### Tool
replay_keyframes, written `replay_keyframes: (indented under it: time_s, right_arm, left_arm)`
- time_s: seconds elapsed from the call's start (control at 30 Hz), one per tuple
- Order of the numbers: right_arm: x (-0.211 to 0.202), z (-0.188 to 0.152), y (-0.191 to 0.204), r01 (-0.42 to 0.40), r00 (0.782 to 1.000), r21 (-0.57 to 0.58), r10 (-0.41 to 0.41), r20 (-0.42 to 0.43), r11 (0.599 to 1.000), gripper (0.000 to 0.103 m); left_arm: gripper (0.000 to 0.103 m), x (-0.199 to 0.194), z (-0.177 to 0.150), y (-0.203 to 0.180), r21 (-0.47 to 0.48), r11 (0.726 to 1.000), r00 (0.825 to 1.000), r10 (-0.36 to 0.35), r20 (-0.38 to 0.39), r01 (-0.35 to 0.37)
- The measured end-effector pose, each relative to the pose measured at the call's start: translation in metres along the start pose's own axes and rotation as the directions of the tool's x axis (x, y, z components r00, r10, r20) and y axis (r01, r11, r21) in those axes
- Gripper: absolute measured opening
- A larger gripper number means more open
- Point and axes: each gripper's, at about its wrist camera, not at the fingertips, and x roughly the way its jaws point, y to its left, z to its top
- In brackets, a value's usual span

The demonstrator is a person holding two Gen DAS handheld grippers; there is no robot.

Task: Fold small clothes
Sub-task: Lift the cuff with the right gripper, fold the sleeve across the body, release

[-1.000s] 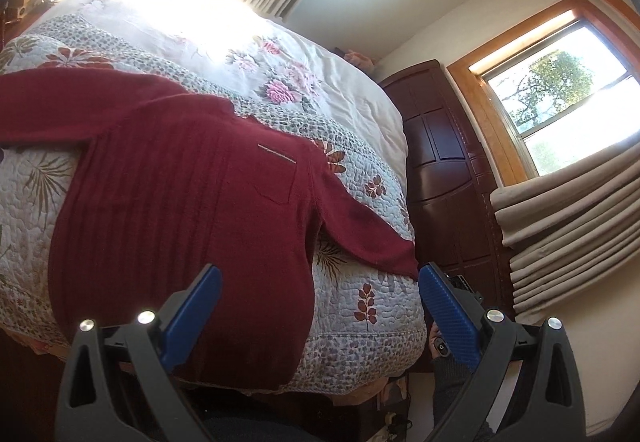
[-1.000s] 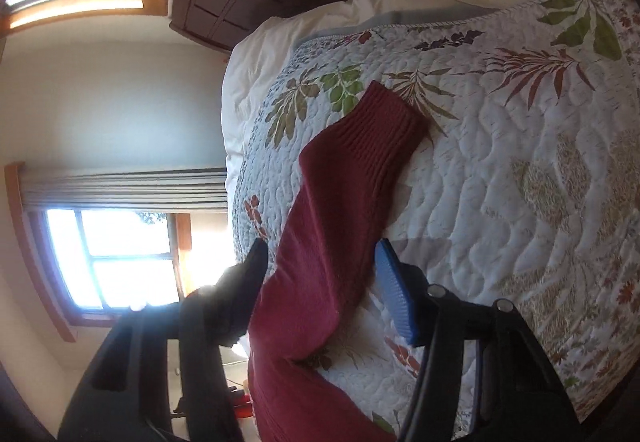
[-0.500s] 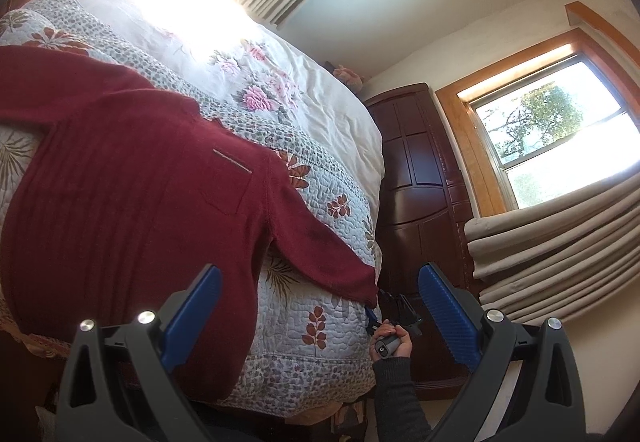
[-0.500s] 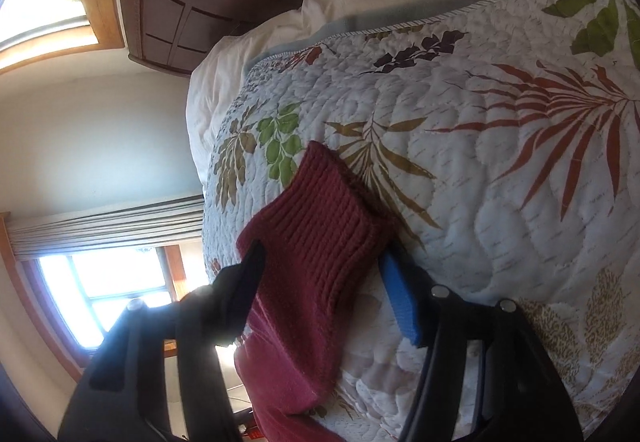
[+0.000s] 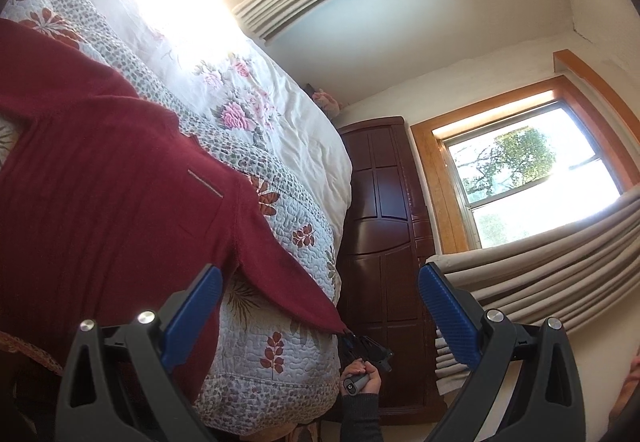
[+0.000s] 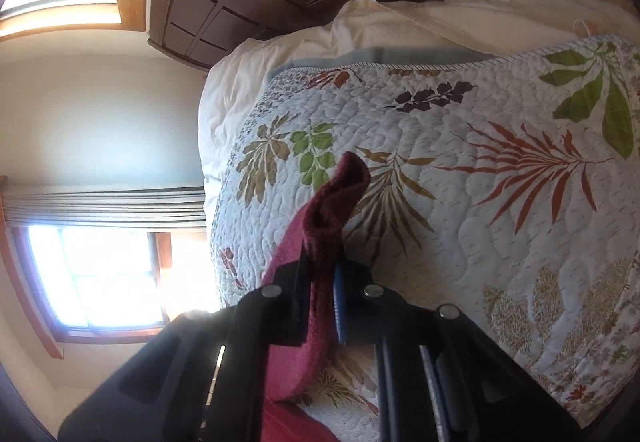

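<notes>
A dark red knitted sweater (image 5: 104,210) lies spread on the quilted bed (image 5: 280,242), its chest pocket facing up. My left gripper (image 5: 320,306) hangs open above the bed's edge, beside the sweater's body, with nothing between its blue pads. One sleeve runs toward the bed's corner, where my right gripper (image 5: 366,350) pinches its end, held by a hand (image 5: 362,378). In the right wrist view my right gripper (image 6: 320,274) is shut on the sleeve cuff (image 6: 340,194), which sticks up beyond the fingers, lifted slightly off the leaf-patterned quilt (image 6: 480,202).
A dark wooden cabinet (image 5: 384,226) stands close to the bed's corner. Windows (image 5: 528,178) with folded beige blinds (image 5: 560,266) line the walls. A white floral duvet (image 5: 240,98) covers the far part of the bed.
My right gripper closed on the sleeve cuff, which had lain flat between its open fingers, and raised it slightly. The left gripper drifted right, staying open.
</notes>
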Motion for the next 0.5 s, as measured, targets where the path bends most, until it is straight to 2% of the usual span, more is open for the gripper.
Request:
replay_keyframes:
  time_s: [0.13,0.27,0.37,0.5]
  right_arm:
    - [-0.023,-0.012,0.041,0.002,0.999,-0.102,0.003,0.050,0.995,0.009]
    - [-0.041,-0.033,0.104,0.013,0.995,-0.252,0.013,0.103,0.968,0.009]
    - [-0.049,-0.059,0.162,0.032,0.991,-0.387,0.022,0.134,0.921,0.009]
    - [-0.049,-0.109,0.236,0.070,0.986,-0.546,0.025,0.164,0.835,0.009]
  left_arm:
    - [0.099,-0.006,0.013,0.013,-0.001,1.000,1.000,-0.025,-0.005,0.025]
    - [0.099,-0.017,0.027,0.032,-0.007,0.999,0.999,-0.038,0.005,0.038]
    - [0.099,-0.024,0.035,0.050,-0.019,0.998,0.998,-0.057,-0.004,0.057]
    - [0.099,-0.033,0.044,0.082,-0.064,0.995,0.997,-0.080,-0.017,0.078]
